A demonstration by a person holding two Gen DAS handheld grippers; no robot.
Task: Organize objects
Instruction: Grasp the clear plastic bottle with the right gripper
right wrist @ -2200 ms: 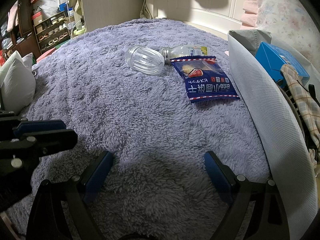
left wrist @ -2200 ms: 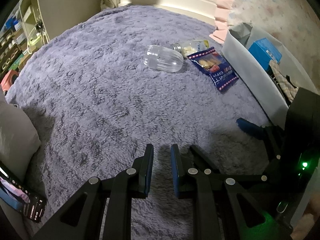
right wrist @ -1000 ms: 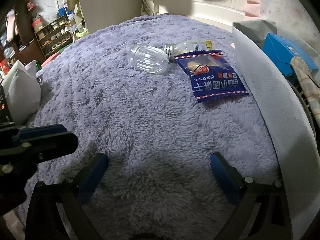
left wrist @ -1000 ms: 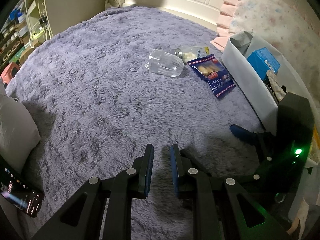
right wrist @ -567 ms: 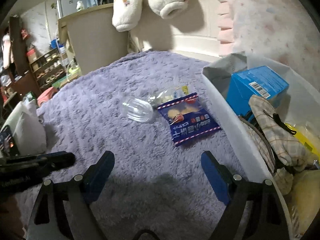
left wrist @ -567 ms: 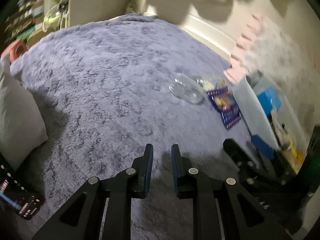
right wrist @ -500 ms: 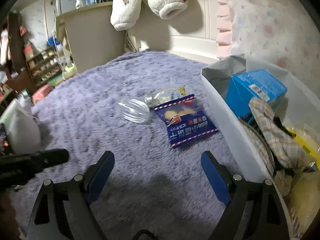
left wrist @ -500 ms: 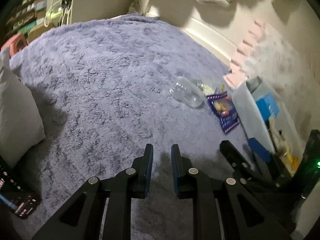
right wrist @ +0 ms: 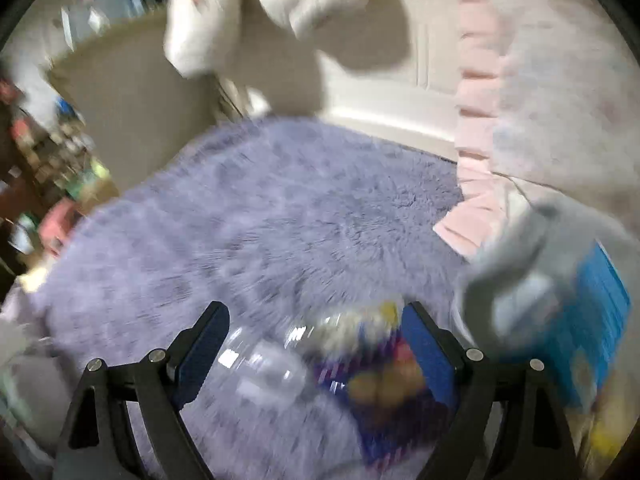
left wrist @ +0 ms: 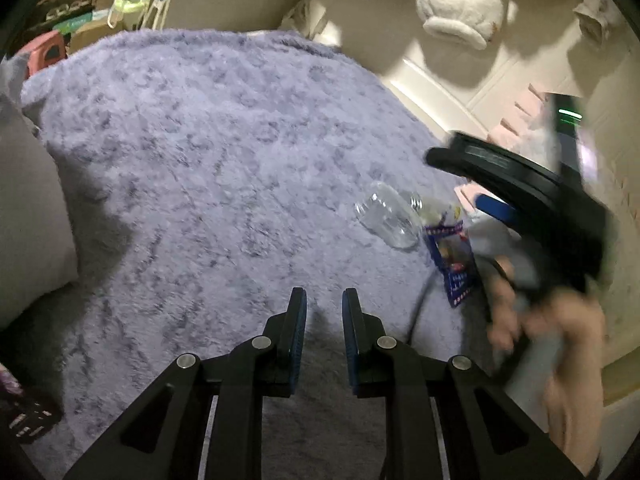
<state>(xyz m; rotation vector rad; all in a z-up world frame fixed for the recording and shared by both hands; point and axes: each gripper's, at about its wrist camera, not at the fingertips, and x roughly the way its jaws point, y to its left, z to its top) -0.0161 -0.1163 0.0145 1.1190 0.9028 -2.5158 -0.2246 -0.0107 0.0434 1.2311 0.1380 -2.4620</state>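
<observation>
The clear plastic jar, small bottle and blue snack packet lie touching on the purple fleece blanket, beside the white storage bin. The right tool hangs over them with jaws wide and nothing held; a misaligned closure may pinch two items or roll the jar away. The left tool is nearly closed and empty.

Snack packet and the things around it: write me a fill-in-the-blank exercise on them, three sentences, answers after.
1. The clear jar lies on its ____ on the fluffy blanket.
2. The snack packet is mainly ____ in colour.
3. The left tool holds ____ between its pads, while the right tool, wide open, is above the jar and packet.

Missing words: side; blue; nothing
</observation>
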